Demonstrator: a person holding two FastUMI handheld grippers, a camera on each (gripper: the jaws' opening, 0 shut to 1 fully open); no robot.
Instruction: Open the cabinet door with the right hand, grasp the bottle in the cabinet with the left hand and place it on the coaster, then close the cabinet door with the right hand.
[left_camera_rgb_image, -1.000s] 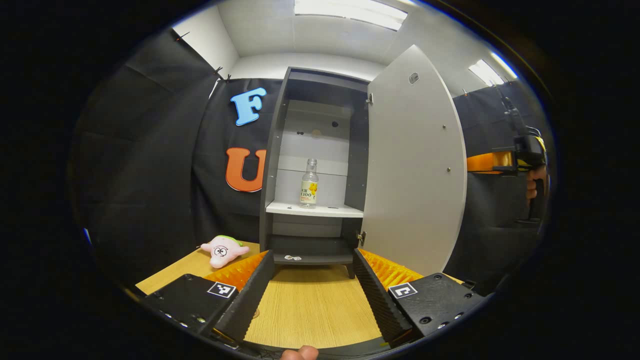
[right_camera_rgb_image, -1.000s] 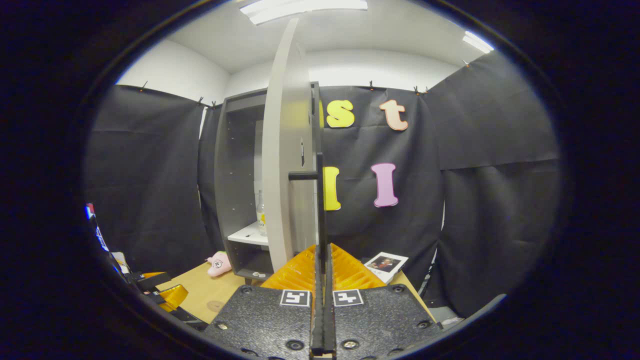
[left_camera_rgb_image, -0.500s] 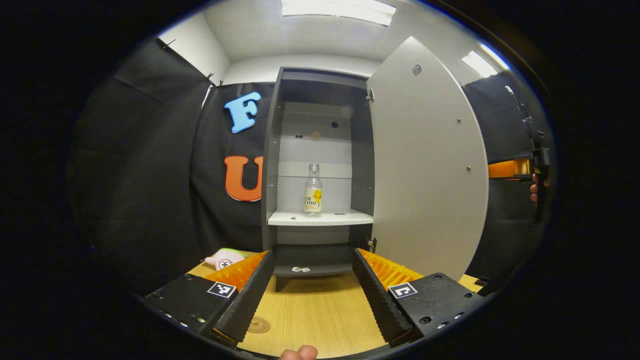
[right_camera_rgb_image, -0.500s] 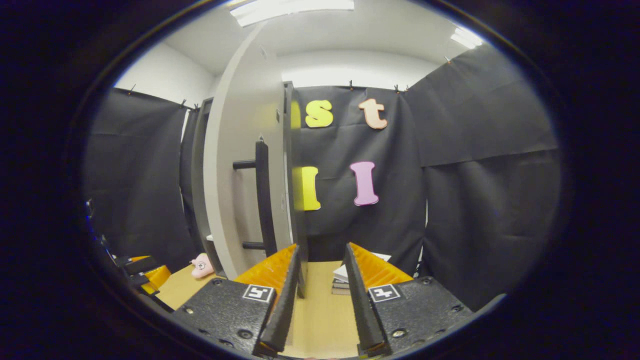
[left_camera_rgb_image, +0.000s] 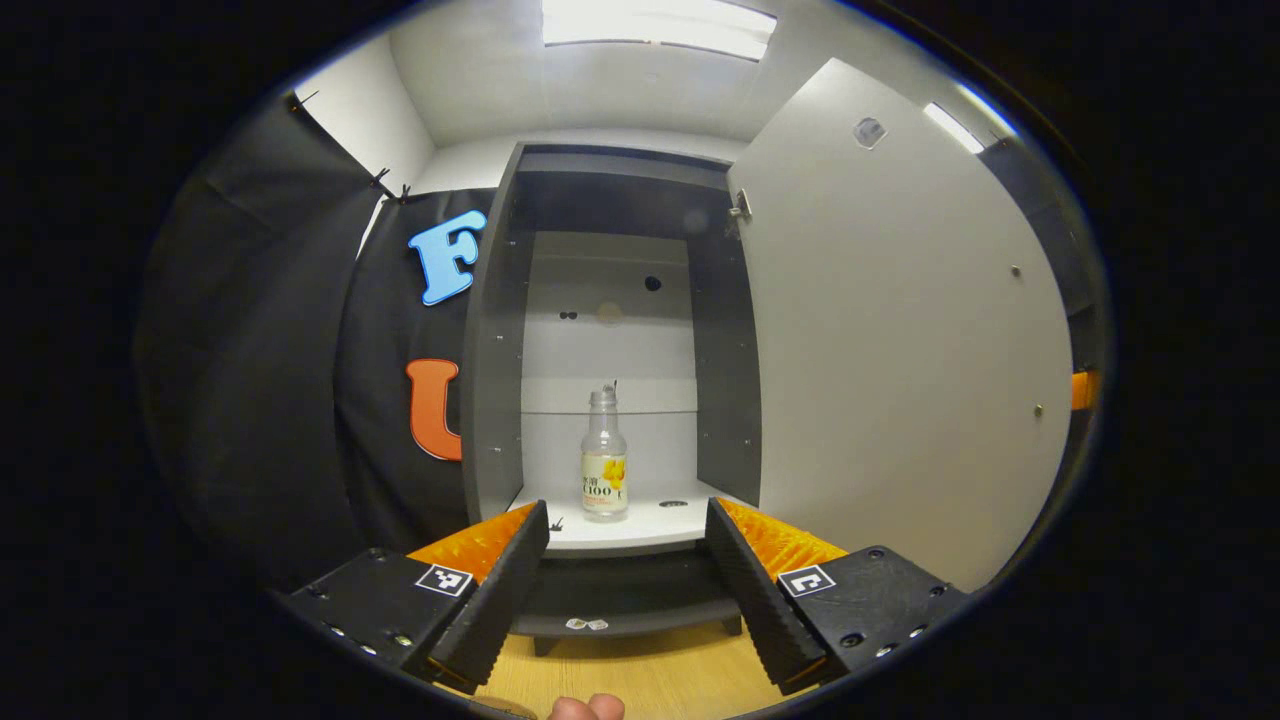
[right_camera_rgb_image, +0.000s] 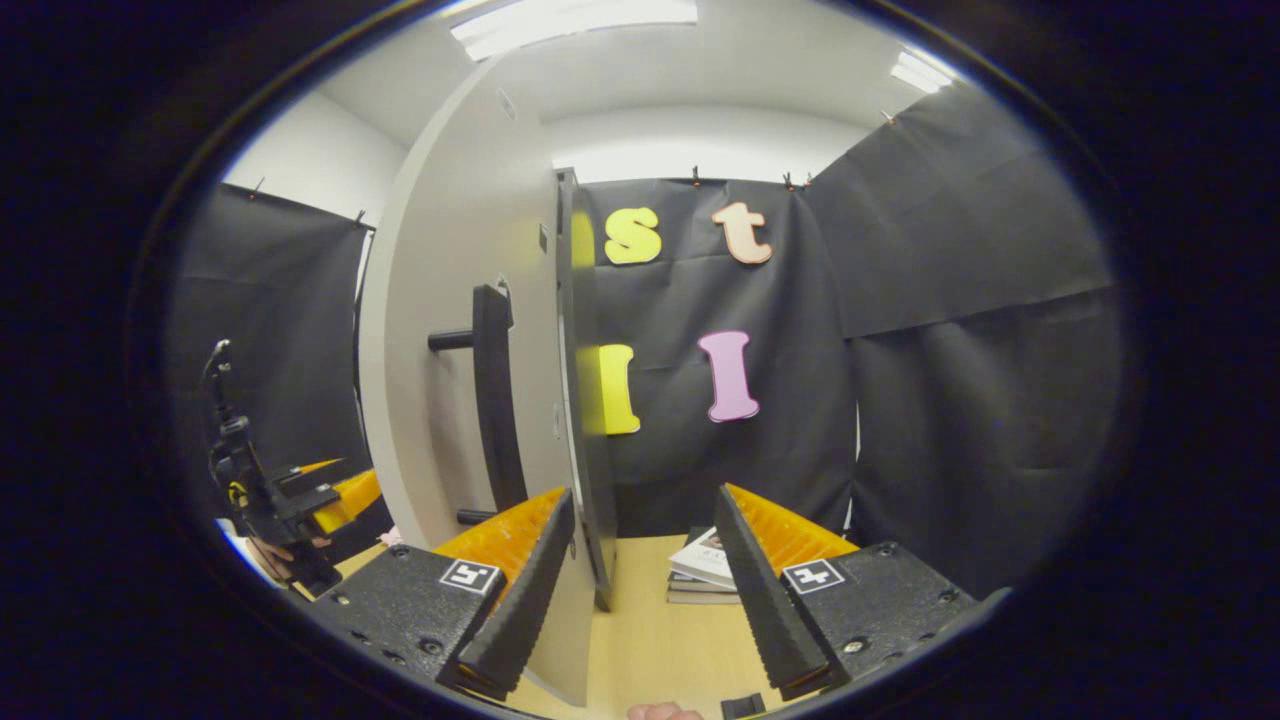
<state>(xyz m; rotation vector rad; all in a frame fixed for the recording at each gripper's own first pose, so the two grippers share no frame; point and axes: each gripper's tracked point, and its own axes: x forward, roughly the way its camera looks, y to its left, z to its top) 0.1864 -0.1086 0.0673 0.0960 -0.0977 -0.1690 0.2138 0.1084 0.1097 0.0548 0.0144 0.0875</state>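
Observation:
In the left gripper view the grey cabinet (left_camera_rgb_image: 490, 330) stands open, its door (left_camera_rgb_image: 900, 330) swung out to the right. A clear bottle (left_camera_rgb_image: 604, 468) with a yellow label stands upright on the white shelf (left_camera_rgb_image: 640, 528). My left gripper (left_camera_rgb_image: 625, 590) is open, level with the shelf and short of the bottle. In the right gripper view my right gripper (right_camera_rgb_image: 640, 590) is open and holds nothing. The door's edge (right_camera_rgb_image: 570, 380) rises between its fingers, with the black handle (right_camera_rgb_image: 493, 400) to the left. The left gripper (right_camera_rgb_image: 300, 495) shows far left there.
A short stack of books (right_camera_rgb_image: 705, 570) lies on the wooden table (right_camera_rgb_image: 650, 640) beyond the right gripper. Two small pale bits (left_camera_rgb_image: 585, 624) lie on the cabinet's bottom board. Black cloth walls close the booth on all sides.
My right gripper let go of the door handle, opened and drew back right of it. The door swung wider. My left gripper rose and moved in toward the shelf and bottle.

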